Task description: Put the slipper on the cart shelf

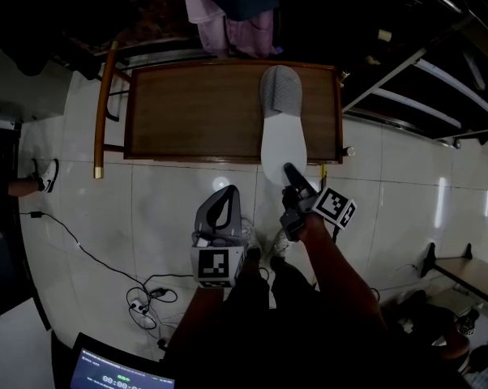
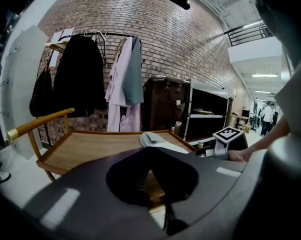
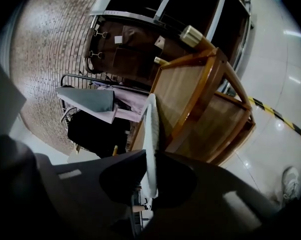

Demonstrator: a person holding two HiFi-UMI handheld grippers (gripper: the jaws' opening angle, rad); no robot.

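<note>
We are pinching the slipper [image 1: 280, 120] at its heel with the right gripper [image 1: 293, 174], the jaws clamping the white sole from both sides. The slipper is lying on the cart [image 1: 187, 112], on its top shelf near the right end. Its grey toe is pointing away from us and its heel is hanging over the near rail. We are holding the left gripper [image 1: 225, 194] over the floor [image 1: 163, 209] just short of the cart, its jaws pressed together on nothing.
</note>
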